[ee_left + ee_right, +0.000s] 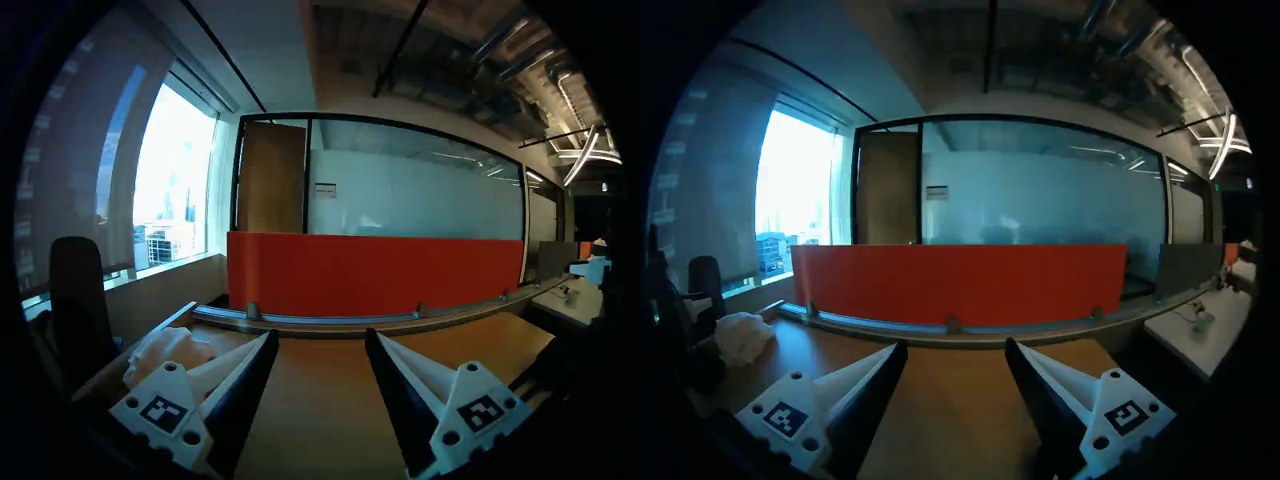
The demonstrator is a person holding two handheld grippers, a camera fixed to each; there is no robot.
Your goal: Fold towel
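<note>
Left claw [320, 334]: fingers apart, held over the wooden bench [328, 408]. Right claw [956, 344]: fingers likewise apart over the same bench. We note the towel [164, 352], a crumpled white heap, lying on the bench to the left of both claws, touching neither, toward the window side.

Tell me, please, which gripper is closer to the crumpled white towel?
The left gripper: in its view the towel lies large, right beside one finger, whereas the right gripper sees it smaller and farther off.
</note>
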